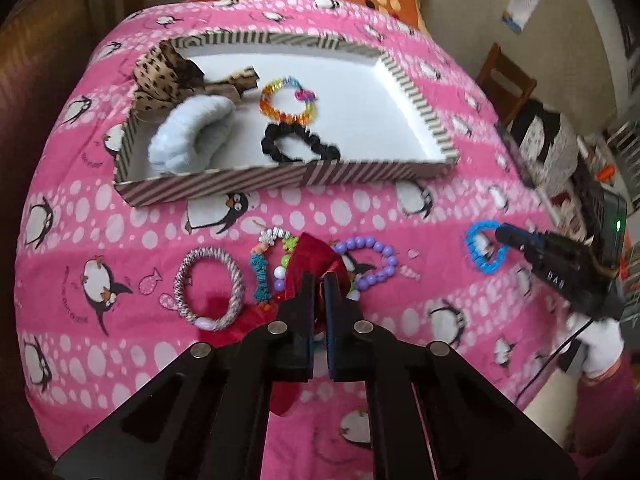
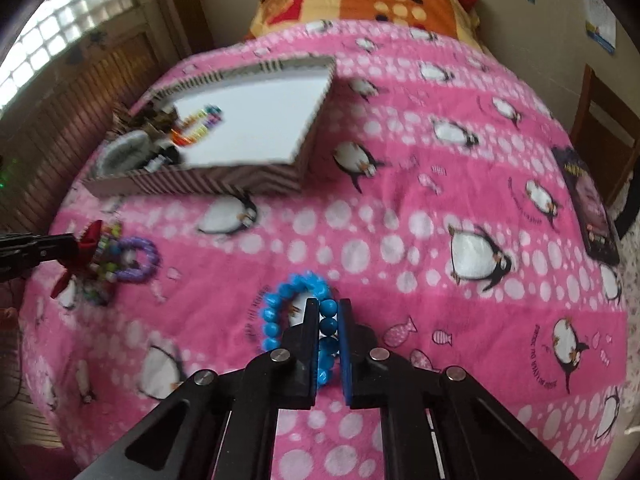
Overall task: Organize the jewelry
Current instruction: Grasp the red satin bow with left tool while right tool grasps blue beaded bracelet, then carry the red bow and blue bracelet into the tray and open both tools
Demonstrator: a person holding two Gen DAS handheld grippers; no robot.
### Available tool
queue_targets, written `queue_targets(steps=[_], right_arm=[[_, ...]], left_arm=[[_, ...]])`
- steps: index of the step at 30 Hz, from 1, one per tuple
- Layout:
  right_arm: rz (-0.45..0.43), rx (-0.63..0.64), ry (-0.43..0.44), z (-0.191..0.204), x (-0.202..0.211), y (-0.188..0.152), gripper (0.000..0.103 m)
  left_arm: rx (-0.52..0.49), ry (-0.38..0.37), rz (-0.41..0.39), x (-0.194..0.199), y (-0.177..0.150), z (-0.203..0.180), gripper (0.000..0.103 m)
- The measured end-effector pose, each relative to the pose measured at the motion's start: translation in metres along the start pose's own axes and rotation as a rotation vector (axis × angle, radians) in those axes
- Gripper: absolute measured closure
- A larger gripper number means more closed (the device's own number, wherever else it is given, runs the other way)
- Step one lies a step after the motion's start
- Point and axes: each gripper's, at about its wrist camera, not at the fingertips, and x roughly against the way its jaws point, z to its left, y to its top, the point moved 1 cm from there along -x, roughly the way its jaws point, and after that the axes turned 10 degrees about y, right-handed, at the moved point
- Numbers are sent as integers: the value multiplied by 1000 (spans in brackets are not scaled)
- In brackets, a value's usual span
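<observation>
Both grippers have something pinched right now. The left gripper [image 1: 319, 280] has its jaws squeezed narrow on a red bow [image 1: 310, 256], which lies on the pink penguin blanket [image 1: 400, 312] of the bed. The right gripper [image 2: 328, 308] has its jaws shut on one side of a blue bead bracelet [image 2: 280, 308]. The rest of that ring sticks out to the left of the jaws and looks like it rests on the blanket.

The striped box [image 1: 224, 186] is where things go. It sits farther up the bed, straight ahead of the left gripper and up and to the left of the right gripper. In it already are a leopard bow [image 1: 160, 76], a fluffy white band [image 1: 188, 136], a rainbow bracelet [image 1: 286, 100] and a black scrunchie [image 1: 300, 146]. The right half of the box floor is bare.

The red bow is nearer the box than the blue bracelet, so I think the left hand has the shorter trip. It needs to lift, go forward over the near wall, then let go. The right hand must travel up and left to reach the bare part.

Left on the blanket near the bow are a woven ring bracelet [image 1: 208, 284], a string of mixed beads [image 1: 266, 268] and a purple bead bracelet [image 1: 370, 260]. They sit very close to the bow, so lifting it could drag them.
</observation>
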Motion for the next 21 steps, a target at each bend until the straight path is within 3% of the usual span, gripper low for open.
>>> queue_targets(steps=[10, 15, 21], right_arm=[[-106, 56, 87, 28, 46, 25, 95], [-136, 81, 118, 37, 59, 41, 95], [-157, 107, 135, 46, 64, 58, 95]], left_arm=[[70, -54, -83, 49, 16, -4, 101], [120, -129, -89, 62, 29, -4, 101], [176, -120, -114, 71, 48, 0, 101]])
